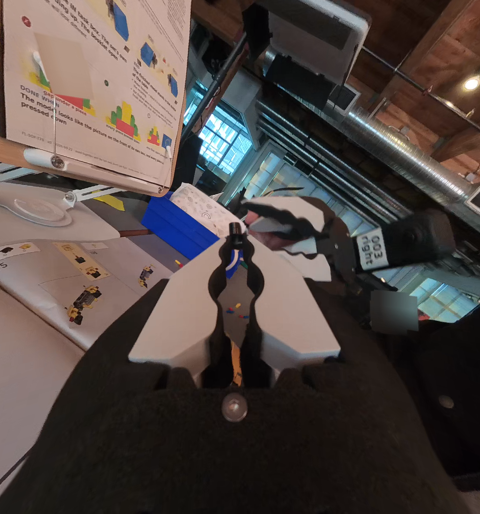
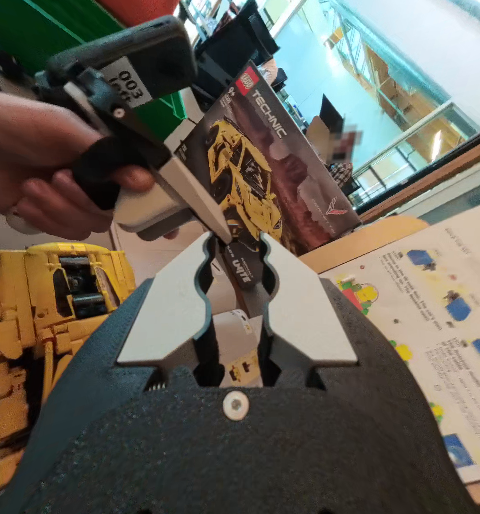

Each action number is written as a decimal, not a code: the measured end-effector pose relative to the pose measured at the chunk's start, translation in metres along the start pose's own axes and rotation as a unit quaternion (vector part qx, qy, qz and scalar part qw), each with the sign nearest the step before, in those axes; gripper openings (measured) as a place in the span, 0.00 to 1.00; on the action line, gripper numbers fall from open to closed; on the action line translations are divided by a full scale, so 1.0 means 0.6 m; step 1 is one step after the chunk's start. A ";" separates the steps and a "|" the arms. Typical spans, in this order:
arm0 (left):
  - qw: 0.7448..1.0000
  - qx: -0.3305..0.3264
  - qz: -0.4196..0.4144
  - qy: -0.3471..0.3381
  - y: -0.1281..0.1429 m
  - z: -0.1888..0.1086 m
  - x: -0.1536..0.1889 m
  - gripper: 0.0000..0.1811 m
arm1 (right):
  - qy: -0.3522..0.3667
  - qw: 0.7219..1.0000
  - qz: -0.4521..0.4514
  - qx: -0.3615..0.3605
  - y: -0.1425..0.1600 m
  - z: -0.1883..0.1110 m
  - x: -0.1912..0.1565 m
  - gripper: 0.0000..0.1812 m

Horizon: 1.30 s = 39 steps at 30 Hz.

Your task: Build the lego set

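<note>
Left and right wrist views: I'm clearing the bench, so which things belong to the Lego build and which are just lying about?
Belong: small black piece, held in the left gripper; open booklet; yellow model; set box; loose pieces on the mat.
Lying about: blue bin; white stand base.

Bright window daylight, fisheye-bent edges, motion blur on near objects, soft foreground.

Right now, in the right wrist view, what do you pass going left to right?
Yellow model → hand on the left gripper → set box → instruction sheet.
</note>
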<state>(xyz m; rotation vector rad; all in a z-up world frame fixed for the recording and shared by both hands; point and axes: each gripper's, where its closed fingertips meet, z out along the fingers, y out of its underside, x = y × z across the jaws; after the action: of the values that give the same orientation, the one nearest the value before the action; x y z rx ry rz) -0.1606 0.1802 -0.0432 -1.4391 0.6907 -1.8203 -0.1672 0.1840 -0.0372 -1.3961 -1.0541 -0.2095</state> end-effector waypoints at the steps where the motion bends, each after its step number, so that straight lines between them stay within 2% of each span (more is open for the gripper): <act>1: 1.000 0.003 -0.006 0.005 -0.001 0.000 0.000 0.03 | -0.002 1.000 -0.012 -0.010 0.000 0.002 -0.006 0.16; 4: 1.000 0.001 -0.005 0.011 0.000 -0.001 0.003 0.03 | -0.024 0.999 0.009 -0.023 0.012 0.011 -0.018 0.19; 8: 0.999 -0.023 0.011 0.020 0.011 0.004 0.013 0.03 | -0.023 1.000 -0.002 -0.018 0.015 0.011 -0.020 0.09; 15: 0.999 -0.030 0.025 0.013 0.012 0.004 0.019 0.03 | -0.026 0.998 -0.036 -0.033 0.014 0.005 -0.018 0.08; 19: 0.999 -0.034 0.021 0.017 0.009 0.002 0.014 0.04 | -0.026 0.999 -0.012 -0.034 0.015 0.012 -0.018 0.08; 21: 0.997 -0.052 0.049 0.017 0.007 -0.005 0.009 0.04 | -0.033 0.999 0.020 -0.031 0.014 0.018 -0.021 0.08; 22: 0.995 -0.059 0.075 -0.003 0.002 -0.014 -0.003 0.08 | -0.032 0.998 0.032 -0.043 0.019 0.021 -0.020 0.08; 23: 0.993 -0.055 0.102 -0.034 -0.011 -0.029 -0.021 0.18 | -0.022 0.997 0.038 -0.057 0.024 0.021 -0.015 0.08; 24: 0.989 -0.043 0.123 -0.065 -0.031 -0.050 -0.039 0.19 | -0.042 0.995 0.047 -0.080 0.033 0.019 -0.023 0.08; 26: 0.982 -0.019 0.143 -0.124 -0.069 -0.095 -0.074 0.18 | -0.182 0.969 0.105 -0.128 0.036 -0.001 -0.098 0.08; 28: 0.975 -0.001 0.147 -0.165 -0.094 -0.127 -0.098 0.17 | -0.319 0.919 0.185 -0.142 0.015 -0.036 -0.200 0.08; 29: 0.975 0.010 0.142 -0.173 -0.102 -0.134 -0.101 0.17 | -0.352 0.902 0.209 -0.140 0.007 -0.049 -0.246 0.08; 31: 0.977 0.024 0.128 -0.170 -0.108 -0.135 -0.100 0.16 | -0.310 0.906 0.228 -0.179 0.029 -0.042 -0.300 0.08; 34: 0.973 0.028 0.137 -0.186 -0.104 -0.130 -0.110 0.13 | -0.289 0.884 0.281 -0.236 0.035 -0.045 -0.369 0.08; 37: 0.974 0.004 0.127 -0.186 -0.085 -0.123 -0.121 0.13 | -0.253 0.872 0.276 -0.314 0.069 -0.047 -0.403 0.08; 39: 0.976 0.010 0.119 -0.180 -0.086 -0.120 -0.121 0.13 | -0.258 0.867 0.287 -0.316 0.069 -0.040 -0.421 0.08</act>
<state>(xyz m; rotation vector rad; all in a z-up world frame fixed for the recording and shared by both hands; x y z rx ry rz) -0.2312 0.2676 -0.0640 -1.5465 0.6255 -1.3360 -0.2684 0.0597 -0.2385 -2.3960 -0.9722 0.3101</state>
